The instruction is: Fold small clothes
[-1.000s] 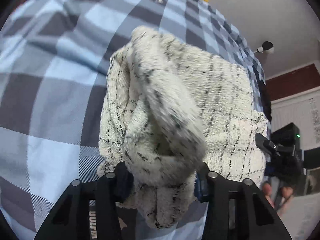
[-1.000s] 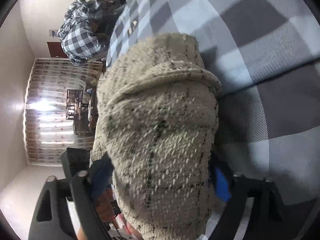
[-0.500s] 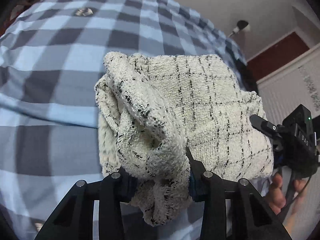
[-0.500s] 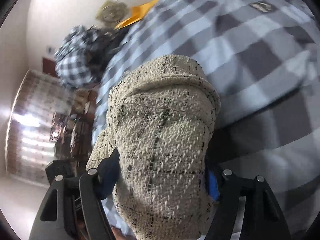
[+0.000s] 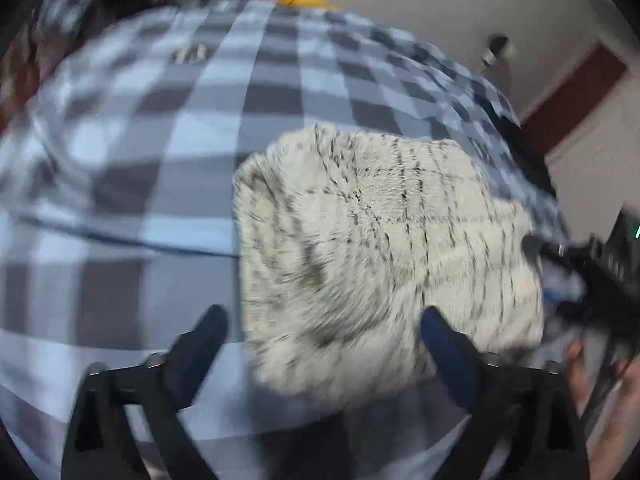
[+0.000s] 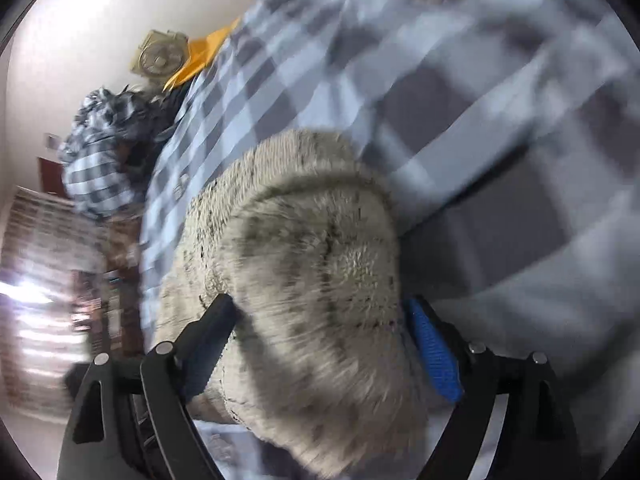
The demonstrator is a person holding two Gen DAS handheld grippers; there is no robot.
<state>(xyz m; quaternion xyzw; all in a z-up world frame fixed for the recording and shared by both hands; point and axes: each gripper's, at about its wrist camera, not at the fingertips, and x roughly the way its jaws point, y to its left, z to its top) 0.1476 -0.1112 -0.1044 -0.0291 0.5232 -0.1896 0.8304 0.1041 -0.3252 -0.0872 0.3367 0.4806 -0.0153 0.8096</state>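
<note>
Left wrist: blue-grey checked bedspread (image 5: 168, 184), pale wall beyond. Cream tweed garment (image 5: 380, 248) lies bunched on it. Left gripper (image 5: 324, 330) spread wide, garment between its fingers, nothing clamped.

Right wrist: same bedspread (image 6: 500, 160), fan (image 6: 160, 56) by wall. Right gripper (image 6: 324, 316) parted, garment (image 6: 304, 280) bulging between, grip uncertain.

A checked bedspread (image 5: 168, 184), a fan (image 6: 160, 56), a plaid heap (image 6: 100, 168).

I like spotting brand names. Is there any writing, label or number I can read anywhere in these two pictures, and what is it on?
None can be read.
Small tag on the checked bedsheet: a brownish patch, too blurred to read.
Black device at the right edge: a green light shows, its markings are blurred.
Cream cloth: only woven lines.
</note>
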